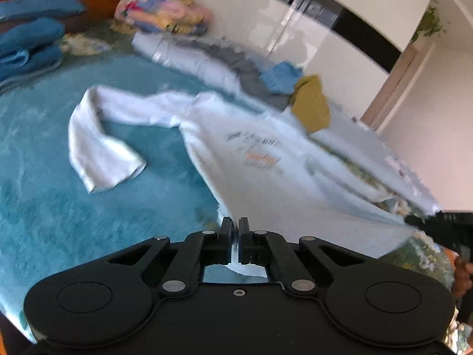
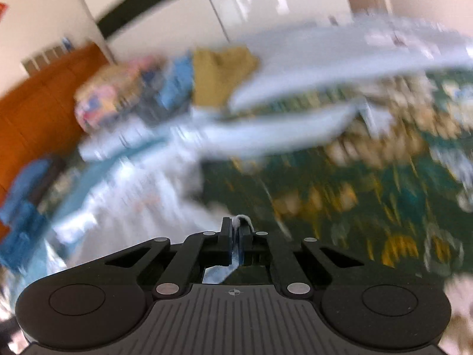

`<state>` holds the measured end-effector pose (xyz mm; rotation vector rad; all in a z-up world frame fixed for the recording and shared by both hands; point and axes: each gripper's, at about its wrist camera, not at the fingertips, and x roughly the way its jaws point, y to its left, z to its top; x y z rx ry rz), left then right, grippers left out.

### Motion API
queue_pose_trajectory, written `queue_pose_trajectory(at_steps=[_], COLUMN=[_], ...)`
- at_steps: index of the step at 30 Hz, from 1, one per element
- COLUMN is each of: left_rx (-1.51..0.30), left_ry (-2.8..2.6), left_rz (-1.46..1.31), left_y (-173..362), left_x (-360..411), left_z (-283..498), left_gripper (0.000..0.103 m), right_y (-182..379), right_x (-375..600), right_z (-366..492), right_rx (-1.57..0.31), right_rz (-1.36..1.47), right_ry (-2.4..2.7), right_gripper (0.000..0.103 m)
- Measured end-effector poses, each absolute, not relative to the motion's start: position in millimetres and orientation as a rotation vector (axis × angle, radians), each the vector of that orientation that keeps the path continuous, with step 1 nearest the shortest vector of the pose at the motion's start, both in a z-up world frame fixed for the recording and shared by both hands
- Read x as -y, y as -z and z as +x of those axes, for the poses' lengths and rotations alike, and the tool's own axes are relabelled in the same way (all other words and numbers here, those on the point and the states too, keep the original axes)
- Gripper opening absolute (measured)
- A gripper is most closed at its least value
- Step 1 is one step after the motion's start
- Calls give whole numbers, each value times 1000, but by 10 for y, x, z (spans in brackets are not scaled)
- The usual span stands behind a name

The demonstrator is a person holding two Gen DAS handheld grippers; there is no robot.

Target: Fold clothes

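Observation:
A white long-sleeved shirt [image 1: 260, 159] with dark and orange print lies spread on a teal fluffy blanket [image 1: 59, 207]; one sleeve [image 1: 97, 145] bends back at the left. My left gripper [image 1: 235, 222] is shut on the shirt's bottom hem, with cloth showing between and behind the jaws. In the blurred right wrist view my right gripper [image 2: 235, 222] is shut on a white edge of the same shirt [image 2: 142, 195], a bit of cloth poking out above the fingertips. The hem hangs stretched between the two grippers.
A heap of other clothes lies behind: an olive garment [image 1: 312, 103], a blue one [image 1: 282, 77], grey cloth [image 1: 236, 59], a pastel bundle [image 1: 159, 9]. Blue pillows [image 1: 29, 38] rest against an orange headboard [image 2: 38, 97]. A green floral bedspread [image 2: 354, 183] lies to the right, white wardrobe doors [image 1: 310, 20] behind.

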<state>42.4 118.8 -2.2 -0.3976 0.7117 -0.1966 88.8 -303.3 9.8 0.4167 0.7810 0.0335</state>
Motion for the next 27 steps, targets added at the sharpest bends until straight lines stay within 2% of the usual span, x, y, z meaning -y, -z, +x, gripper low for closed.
queue_pose_trajectory(at_steps=[7, 13, 17, 18, 19, 23, 27], left_rx=[-804, -766, -760, -771, -779, -798, -808], left_ry=[168, 180, 187, 182, 189, 244, 325], left_rz=[-418, -438, -442, -453, -465, -497, -454], left_y=[300, 241, 239, 276, 309, 407, 409], left_x=[-1238, -1309, -1373, -1392, -1401, -1386, -1237], left_z=[419, 383, 407, 412, 416, 450, 476], left_gripper=[1, 2, 11, 13, 15, 27, 27], right_y=[468, 165, -121, -133, -145, -100, -28], right_x=[3187, 3123, 3057, 3059, 3061, 3109, 3058], right_z=[878, 806, 700, 688, 676, 677, 700], right_rx=[-956, -934, -872, -866, -860, -878, -901], right_rz=[511, 428, 290, 271, 252, 255, 275], right_ry=[52, -16, -58, -53, -48, -21, -36], right_gripper=[3, 6, 11, 20, 24, 25, 25])
